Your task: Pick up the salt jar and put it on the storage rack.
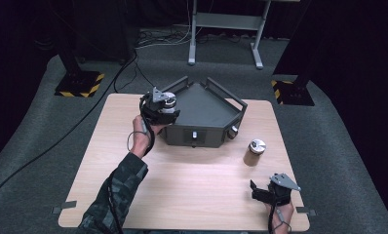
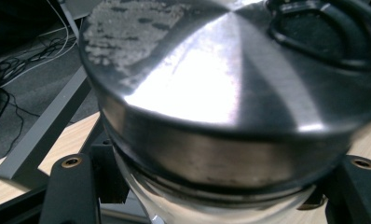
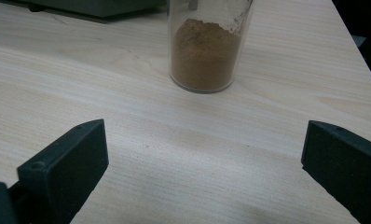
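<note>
My left gripper point(image 1: 165, 110) is shut on a glass jar with a shiny metal lid point(image 1: 169, 100) and holds it at the left front corner of a dark grey tray point(image 1: 194, 137). In the left gripper view the lid point(image 2: 221, 84) looms large between the two black jaws of this gripper point(image 2: 216, 175). At the table's front right, my right gripper point(image 1: 257, 191) rests open, with nothing between the jaws. It faces a second jar holding brown powder point(image 1: 254, 152), which stands upright on the wood. The right gripper view shows that jar point(image 3: 206, 51) ahead of the wide-apart jaws of the right gripper point(image 3: 202, 163).
The tray has raised rails point(image 1: 225, 93) and sits at the back middle of the wooden table point(image 1: 182, 195). Beyond the table stand a white metal frame point(image 1: 226, 22) and two black posts on hazard-striped bases point(image 1: 80, 85), point(image 1: 285, 91). A cable point(image 1: 85, 117) crosses the floor.
</note>
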`<state>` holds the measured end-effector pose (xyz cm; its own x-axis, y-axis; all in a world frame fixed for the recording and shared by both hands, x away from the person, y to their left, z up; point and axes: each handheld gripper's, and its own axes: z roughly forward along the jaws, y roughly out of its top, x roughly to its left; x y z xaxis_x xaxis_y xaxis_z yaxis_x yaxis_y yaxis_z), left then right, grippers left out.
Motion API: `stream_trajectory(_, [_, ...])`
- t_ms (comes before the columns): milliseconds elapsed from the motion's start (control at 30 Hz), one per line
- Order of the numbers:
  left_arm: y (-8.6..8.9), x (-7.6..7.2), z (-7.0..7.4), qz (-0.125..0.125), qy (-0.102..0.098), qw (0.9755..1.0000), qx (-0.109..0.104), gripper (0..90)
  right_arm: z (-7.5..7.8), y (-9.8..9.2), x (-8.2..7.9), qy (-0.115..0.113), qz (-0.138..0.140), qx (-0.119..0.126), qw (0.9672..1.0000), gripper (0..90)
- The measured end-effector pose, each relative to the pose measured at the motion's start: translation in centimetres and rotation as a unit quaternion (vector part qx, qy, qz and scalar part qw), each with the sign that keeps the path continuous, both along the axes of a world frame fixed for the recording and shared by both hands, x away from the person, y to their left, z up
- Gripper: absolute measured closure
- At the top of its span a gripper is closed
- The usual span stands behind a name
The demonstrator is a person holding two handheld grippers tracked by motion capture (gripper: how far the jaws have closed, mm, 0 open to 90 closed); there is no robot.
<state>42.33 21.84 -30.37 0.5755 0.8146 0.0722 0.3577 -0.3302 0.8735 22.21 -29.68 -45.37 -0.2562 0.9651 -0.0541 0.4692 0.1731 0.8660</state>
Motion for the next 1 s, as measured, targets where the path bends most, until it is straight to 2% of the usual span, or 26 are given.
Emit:
stream_trajectory(500, [-0.9, 2.1, -0.7, 0.009, 0.009, 0.9999, -0.01, 31.3, 0.0, 0.0, 0.0, 0.0, 0.0, 0.001, 1.0, 0.0])
stream_trajectory(1000, [-1.6, 2.6, -1.4, 0.007, 0.016, 0.9998, -0.006, 31.3, 0.0, 0.0, 0.0, -0.001, 0.001, -0.001, 1.0, 0.0])
